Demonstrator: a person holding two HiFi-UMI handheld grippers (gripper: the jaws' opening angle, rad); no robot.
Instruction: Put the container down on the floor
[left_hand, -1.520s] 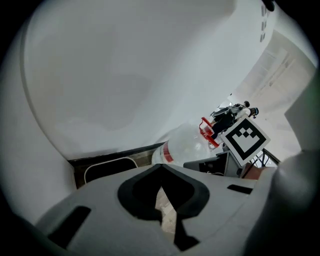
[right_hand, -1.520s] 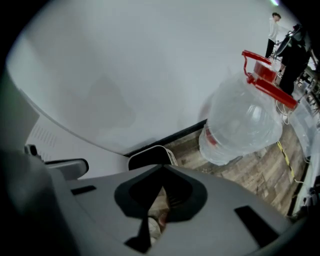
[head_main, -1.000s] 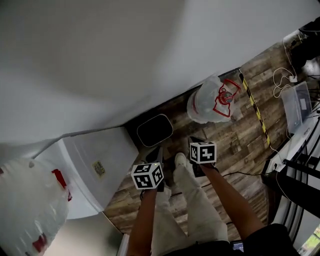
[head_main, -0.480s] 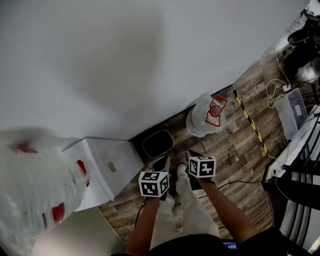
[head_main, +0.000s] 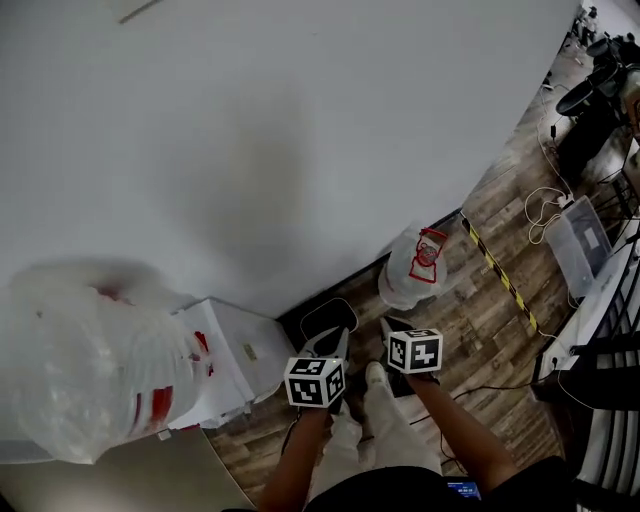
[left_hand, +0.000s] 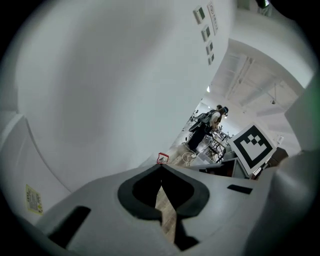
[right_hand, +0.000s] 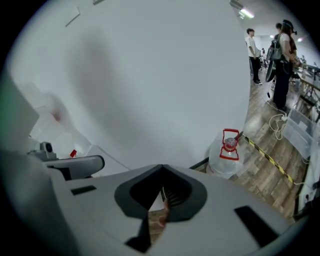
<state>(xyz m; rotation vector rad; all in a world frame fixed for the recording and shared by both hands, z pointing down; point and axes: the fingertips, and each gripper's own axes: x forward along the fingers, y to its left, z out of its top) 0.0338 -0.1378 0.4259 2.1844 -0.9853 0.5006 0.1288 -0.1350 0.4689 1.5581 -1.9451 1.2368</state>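
Note:
A dark, round-cornered container (head_main: 328, 322) stands on the wood floor against the white wall. Both grippers hang above it, apart from it. My left gripper (head_main: 331, 346) is shut with nothing in it; in the left gripper view its jaws (left_hand: 161, 169) meet at the tips. My right gripper (head_main: 393, 326) is also shut and empty, tips together (right_hand: 162, 169). A clear water jug with a red handle (head_main: 414, 268) stands on the floor to the right of the container, also seen in the right gripper view (right_hand: 226, 156).
A white cabinet (head_main: 235, 350) stands left of the container, with a large clear jug (head_main: 90, 370) in front of it. Yellow-black tape (head_main: 500, 282), cables (head_main: 545, 205), a clear box (head_main: 580, 240) and a rack (head_main: 600, 350) lie right. People stand far off (right_hand: 282, 45).
Both grippers have risen away from the floor and the dark container, staying shut and empty. The head view has tilted up, so more wall shows and the floor looks farther off.

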